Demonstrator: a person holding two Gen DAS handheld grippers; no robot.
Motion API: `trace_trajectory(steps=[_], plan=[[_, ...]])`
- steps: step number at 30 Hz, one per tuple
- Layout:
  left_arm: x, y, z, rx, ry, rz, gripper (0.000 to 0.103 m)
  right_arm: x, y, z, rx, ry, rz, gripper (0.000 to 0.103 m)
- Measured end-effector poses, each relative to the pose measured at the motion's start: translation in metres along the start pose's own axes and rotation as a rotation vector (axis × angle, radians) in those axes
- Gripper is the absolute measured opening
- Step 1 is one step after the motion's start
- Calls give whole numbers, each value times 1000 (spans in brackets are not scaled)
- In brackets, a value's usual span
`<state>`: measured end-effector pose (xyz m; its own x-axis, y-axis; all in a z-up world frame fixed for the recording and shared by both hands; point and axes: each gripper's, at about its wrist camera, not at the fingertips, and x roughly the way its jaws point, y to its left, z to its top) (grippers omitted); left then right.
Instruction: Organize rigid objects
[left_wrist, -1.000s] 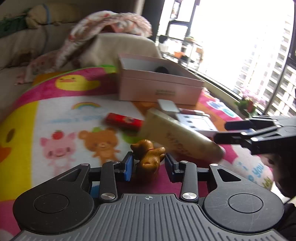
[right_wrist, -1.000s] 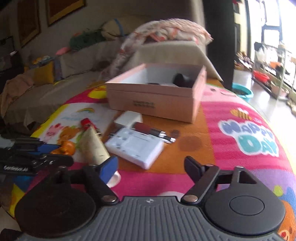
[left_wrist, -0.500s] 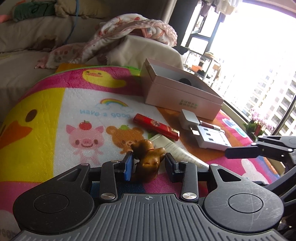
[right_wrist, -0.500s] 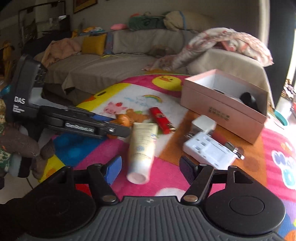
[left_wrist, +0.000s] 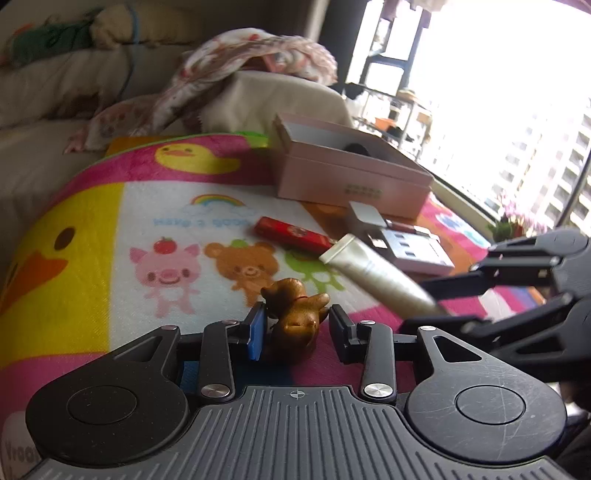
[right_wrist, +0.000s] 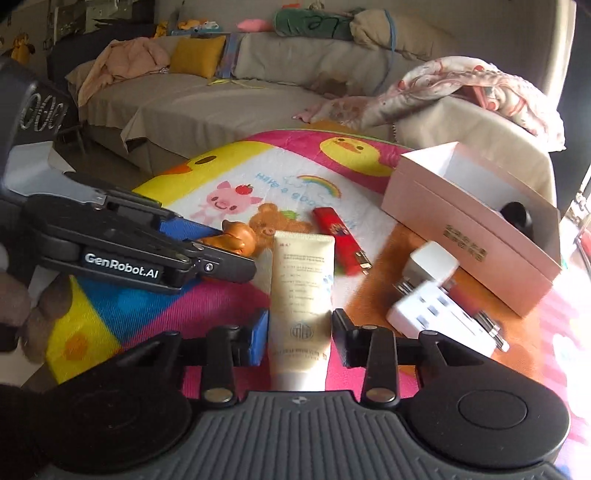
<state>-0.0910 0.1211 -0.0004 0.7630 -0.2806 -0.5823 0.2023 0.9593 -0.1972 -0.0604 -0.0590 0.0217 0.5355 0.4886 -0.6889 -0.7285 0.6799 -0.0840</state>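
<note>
**Right jaws closing on the cream tube, left holding the bear**

Since a second ago the right gripper has swung round from facing the box to line up along the cream tube, and its jaws have just been closing with the tube between them.

Left wrist view: left gripper has the brown bear figurine between its pads, as before. Blue pad touches it; a sliver shows on the other side, so I judge it held, lightly. Right gripper comes in from the right, fingers either side of the tube, which lies on the cartoon mat with its crimped end toward the red lighter. Pink box sits open beyond, well apart.

Right wrist view: tube lies lengthwise between the pads of the right gripper, cap end toward the camera. Pads are at or just off its sides; can't tell if they're pressing yet. White charger block and plug lie to the right, near the box.

Risks:
- Tube is soft and tapered: could squirt out of the pads on lift.
- The two grippers are close together; a lift could clip the left one and knock the bear loose.
</note>
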Motion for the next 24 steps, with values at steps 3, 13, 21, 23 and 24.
trace_trajectory(steps=[3,13,21,23,24], plan=[[-1,-16,-2,82,15,-31,41,-19,-14,-10,39,5,-6,36],[10,-33,57,159,15,-133,38,-79,-71,-5,217,-96,-96,5],[19,-5,76,129,18,-159,38,-48,-57,-20,139,70,-106,64],[22,5,72,96,37,-184,38,-42,-48,-25,95,72,-157,72],[23,11,69,77,50,-196,38,-38,-43,-26,60,80,-191,72]])
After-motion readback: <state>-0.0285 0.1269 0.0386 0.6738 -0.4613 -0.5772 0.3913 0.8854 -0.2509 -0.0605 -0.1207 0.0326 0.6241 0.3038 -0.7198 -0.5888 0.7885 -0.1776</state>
